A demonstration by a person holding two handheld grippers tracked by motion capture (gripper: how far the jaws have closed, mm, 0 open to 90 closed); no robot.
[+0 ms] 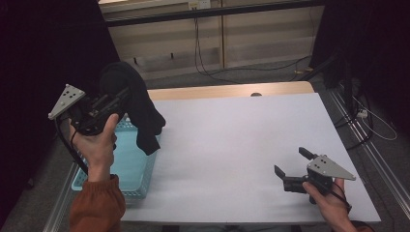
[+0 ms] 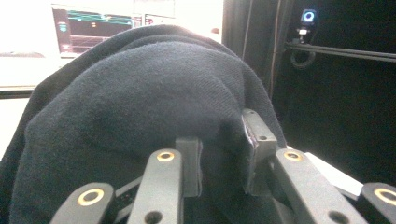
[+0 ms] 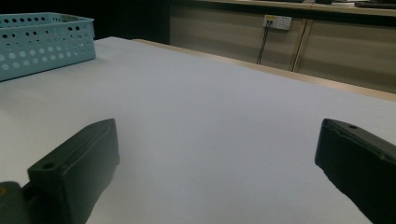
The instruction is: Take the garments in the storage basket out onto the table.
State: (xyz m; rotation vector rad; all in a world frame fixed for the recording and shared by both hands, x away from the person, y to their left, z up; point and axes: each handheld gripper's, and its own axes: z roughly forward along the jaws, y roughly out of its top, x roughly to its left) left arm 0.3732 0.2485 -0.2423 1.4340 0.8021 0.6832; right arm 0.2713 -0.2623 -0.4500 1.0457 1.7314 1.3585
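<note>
L gripper [image 1: 112, 102] is being held up over the far L corner of the worktop [image 1: 232, 145], above the light-blue perforated basket [image 1: 126, 166]; its fingers [image 2: 189, 163] are pinching a fold of a black knit garment [image 1: 135, 104], w/ cloth bunched between the two pads in the left gripper view. Garment is draping over the gripper's front and hanging down; its lower end is dangling at the basket's far R corner, partly over the rim and partly over the white worktop. Can't tell if the hem is touching the basket. Basket is sitting at the worktop's L edge. R gripper [image 1: 287, 166] is resting low near the front R of the worktop, well apart from garment & basket, pointing toward the L; its fingers [image 3: 77, 163] are standing spread wide w/ bare worktop between them, gripping nothing.
</note>
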